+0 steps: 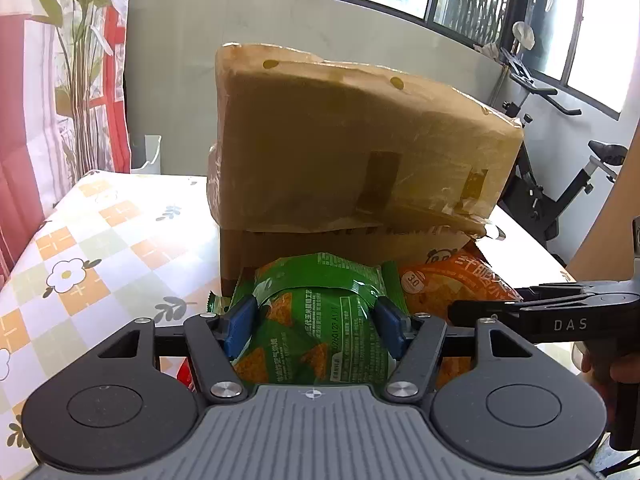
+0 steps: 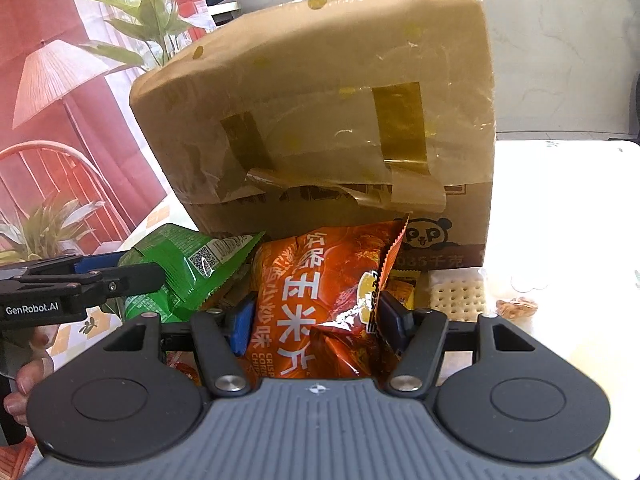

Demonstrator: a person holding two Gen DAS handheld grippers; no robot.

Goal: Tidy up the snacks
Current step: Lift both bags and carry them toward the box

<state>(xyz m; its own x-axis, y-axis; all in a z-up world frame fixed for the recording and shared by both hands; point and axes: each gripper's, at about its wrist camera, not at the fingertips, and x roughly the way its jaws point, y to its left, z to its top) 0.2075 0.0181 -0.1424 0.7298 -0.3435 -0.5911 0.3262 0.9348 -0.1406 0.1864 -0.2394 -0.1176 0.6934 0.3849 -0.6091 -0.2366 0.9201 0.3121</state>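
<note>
sunlit, checked-cloth bench (image 1: 80, 240) carrying a taped cardboard box (image 1: 360, 140). left gripper (image 1: 316, 322) clamping green chip bag (image 1: 320, 320), right gripper (image 2: 314, 320) pinching orange chip bag (image 2: 320, 300). probably lifting both next, needing steady grips.

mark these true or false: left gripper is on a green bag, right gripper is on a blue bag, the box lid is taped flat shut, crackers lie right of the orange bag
1. The left gripper grips the green bag. True.
2. The right gripper grips a blue bag. False: it holds the orange bag.
3. The cardboard box has its lid taped flat shut. False: the lid stands raised, tape hanging loose.
4. Crackers lie right of the orange bag. True.
</note>
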